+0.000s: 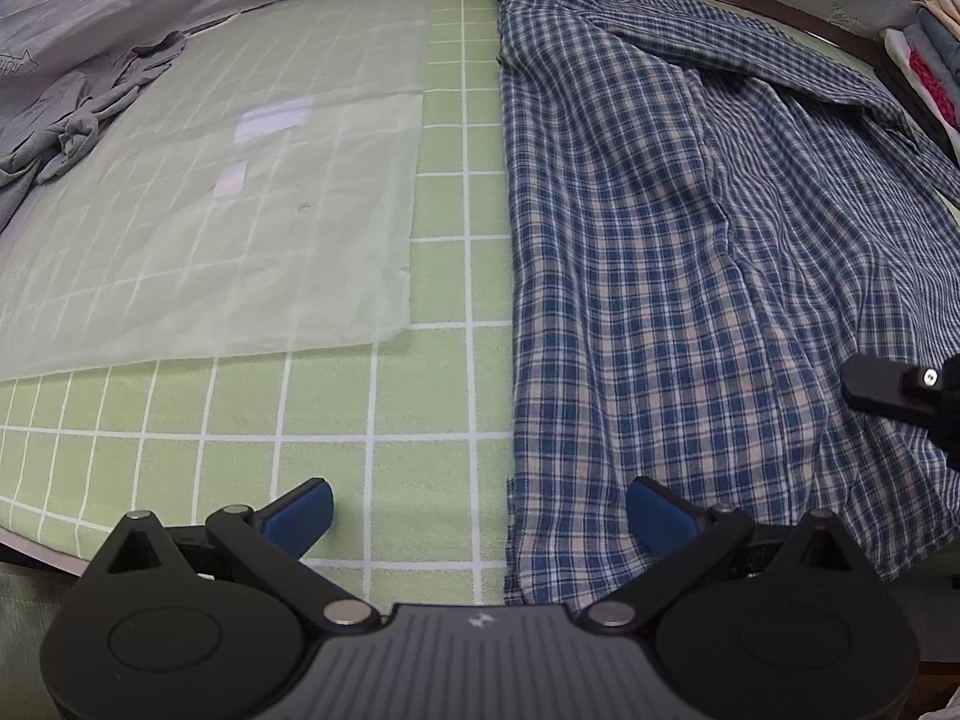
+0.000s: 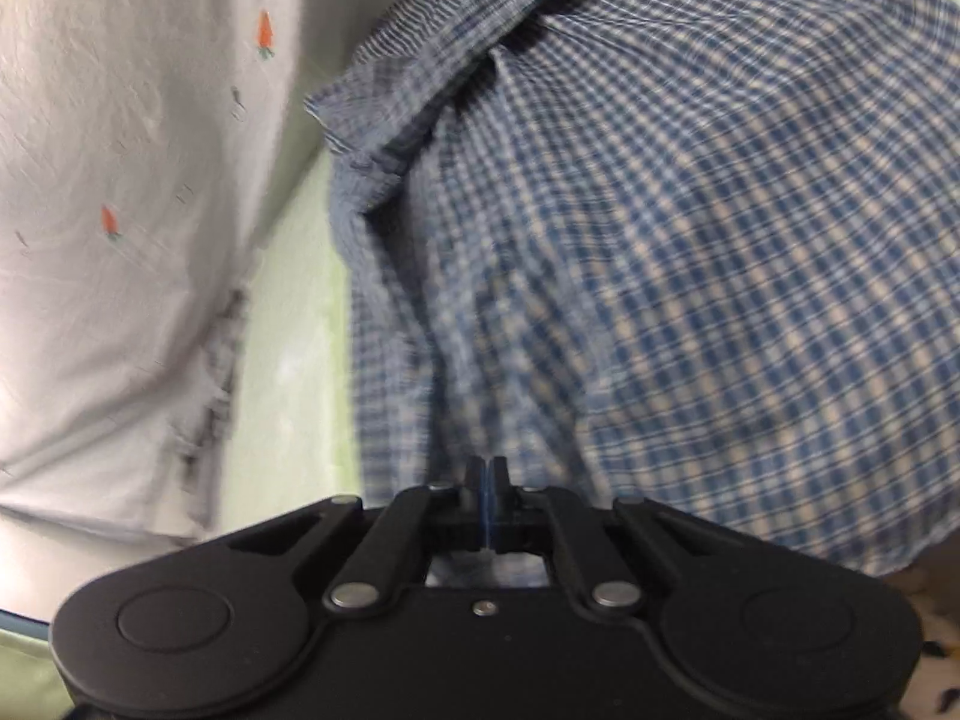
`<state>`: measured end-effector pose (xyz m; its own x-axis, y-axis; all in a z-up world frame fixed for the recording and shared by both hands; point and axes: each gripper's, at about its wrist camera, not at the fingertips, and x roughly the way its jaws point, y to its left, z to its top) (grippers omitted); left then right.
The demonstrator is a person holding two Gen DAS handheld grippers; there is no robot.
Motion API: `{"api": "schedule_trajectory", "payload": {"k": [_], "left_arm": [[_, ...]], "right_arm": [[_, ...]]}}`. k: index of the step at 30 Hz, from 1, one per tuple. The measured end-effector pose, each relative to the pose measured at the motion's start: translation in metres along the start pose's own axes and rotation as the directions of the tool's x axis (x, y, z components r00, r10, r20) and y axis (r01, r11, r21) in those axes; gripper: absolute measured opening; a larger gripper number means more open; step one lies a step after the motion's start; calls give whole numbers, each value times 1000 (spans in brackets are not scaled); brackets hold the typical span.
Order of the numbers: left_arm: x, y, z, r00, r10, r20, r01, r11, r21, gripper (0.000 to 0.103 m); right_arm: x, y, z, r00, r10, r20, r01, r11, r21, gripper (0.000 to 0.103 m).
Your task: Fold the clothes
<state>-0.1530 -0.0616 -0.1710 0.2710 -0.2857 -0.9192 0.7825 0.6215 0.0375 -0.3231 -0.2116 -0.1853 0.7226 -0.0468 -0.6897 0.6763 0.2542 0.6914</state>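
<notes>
A blue and white plaid shirt (image 1: pixel 660 240) lies spread over the right half of the green gridded mat (image 1: pixel 360 450). My left gripper (image 1: pixel 480 516) hovers open across the shirt's left edge near the hem. One blue pad is above the mat, the other above the cloth, and nothing is pinched. My right gripper (image 2: pixel 487 471) is shut, its pads pressed together at a raised crease of the plaid shirt (image 2: pixel 660 240), which tents toward the tips. In the left wrist view, the right gripper's black finger (image 1: pixel 876 387) shows at the far right, over the shirt.
A translucent plastic sheet (image 1: pixel 240 210) covers the mat's left part. A crumpled grey garment (image 1: pixel 72 120) lies at the far left. A stack of folded clothes (image 1: pixel 930 60) sits at the back right. White fabric with small carrot prints (image 2: pixel 120 180) borders the mat.
</notes>
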Motion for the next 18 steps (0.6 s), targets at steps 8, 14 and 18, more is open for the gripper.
{"api": "schedule_trajectory", "payload": {"k": [8, 14, 18], "left_arm": [[0, -6, 4, 1000, 22, -13, -22, 1000, -4, 103], [-6, -7, 13, 1000, 27, -3, -27, 1000, -14, 103], [-12, -8, 32, 998, 29, 47, -27, 999, -41, 103]], "right_arm": [[2, -10, 9, 994, 106, -18, -105, 992, 71, 20], [1, -1, 24, 991, 132, -1, -131, 990, 54, 49], [-12, 6, 46, 989, 137, 47, -137, 991, -3, 70]]}}
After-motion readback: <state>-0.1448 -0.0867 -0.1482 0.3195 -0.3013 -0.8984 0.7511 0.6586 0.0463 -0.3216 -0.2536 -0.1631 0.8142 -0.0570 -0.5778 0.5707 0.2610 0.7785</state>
